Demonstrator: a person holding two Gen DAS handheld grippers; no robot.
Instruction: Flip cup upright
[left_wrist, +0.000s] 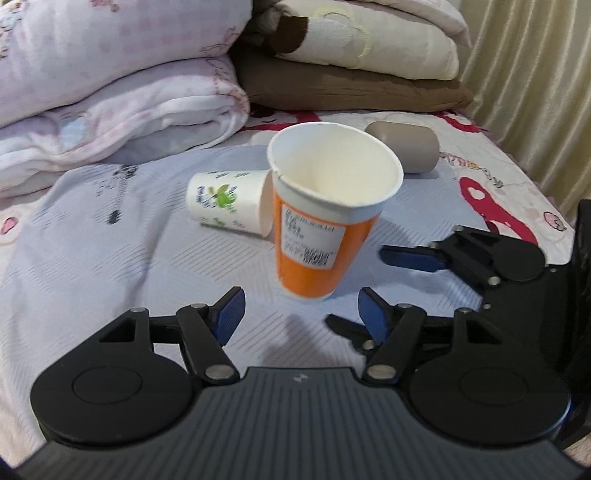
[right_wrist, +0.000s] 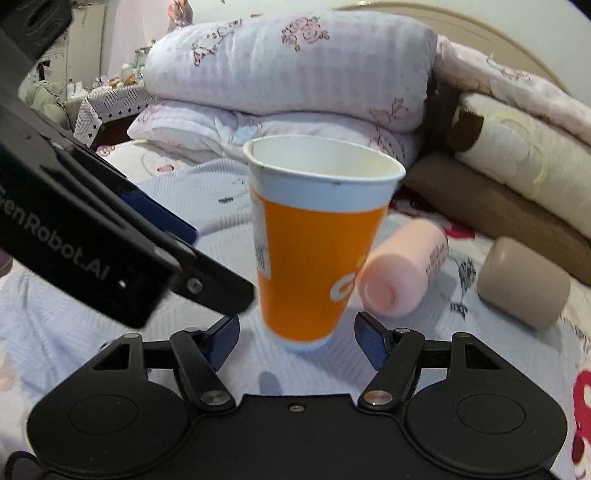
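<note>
An orange paper cup (left_wrist: 317, 236) with a white rim stands upright on the bed, mouth up; it also shows in the right wrist view (right_wrist: 314, 254). My left gripper (left_wrist: 301, 314) is open just in front of its base, jaws wide, not touching it. My right gripper (right_wrist: 295, 336) is open too, its blue pads either side of the cup's base without contact; it shows at the right in the left wrist view (left_wrist: 373, 288). The left gripper's body crosses the right wrist view at the left (right_wrist: 110, 240).
A white cup with green print (left_wrist: 229, 203) lies on its side behind the orange cup. A beige cup (left_wrist: 406, 147) (right_wrist: 524, 280) and a pink cup (right_wrist: 402, 269) also lie on their sides. Folded quilts (left_wrist: 110, 92) and a brown pillow (left_wrist: 351, 85) are stacked at the back.
</note>
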